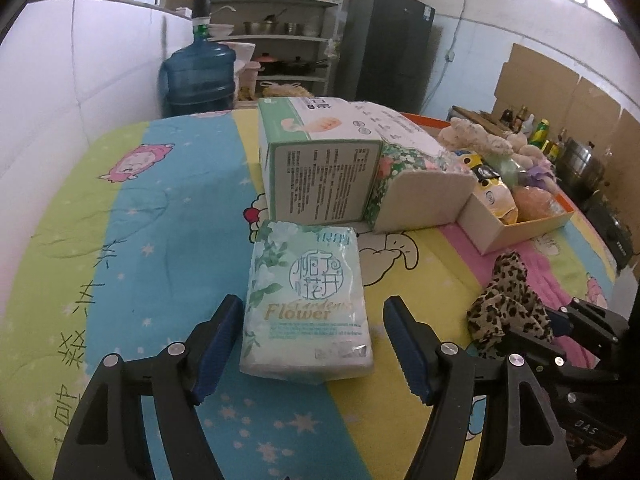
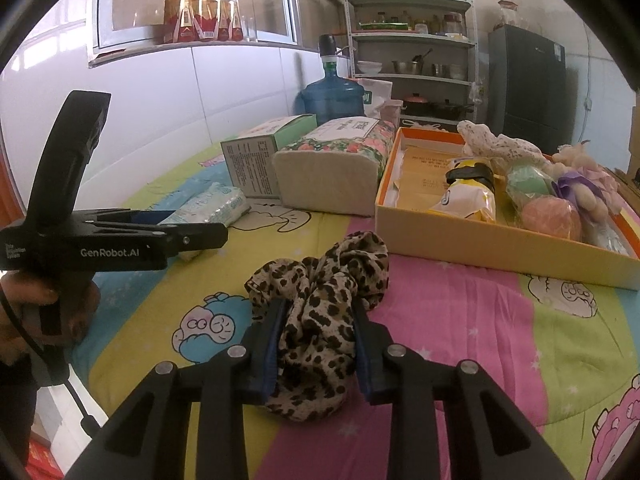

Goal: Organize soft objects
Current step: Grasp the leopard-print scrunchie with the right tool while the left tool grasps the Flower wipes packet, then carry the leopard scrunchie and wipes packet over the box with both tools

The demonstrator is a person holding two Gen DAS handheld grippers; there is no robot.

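Our right gripper point(image 2: 316, 344) pinches a leopard scrunchie point(image 2: 320, 300), our left gripper point(image 1: 312, 344) spread around a tissue pack point(image 1: 306, 304), near the toy-filled orange box point(image 2: 480, 236).

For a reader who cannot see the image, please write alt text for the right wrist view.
The right gripper is shut on a leopard-print cloth lying on a colourful cartoon bedsheet. At the left, the left gripper, held by a hand, is at a tissue pack. Behind, an orange box holds soft items.
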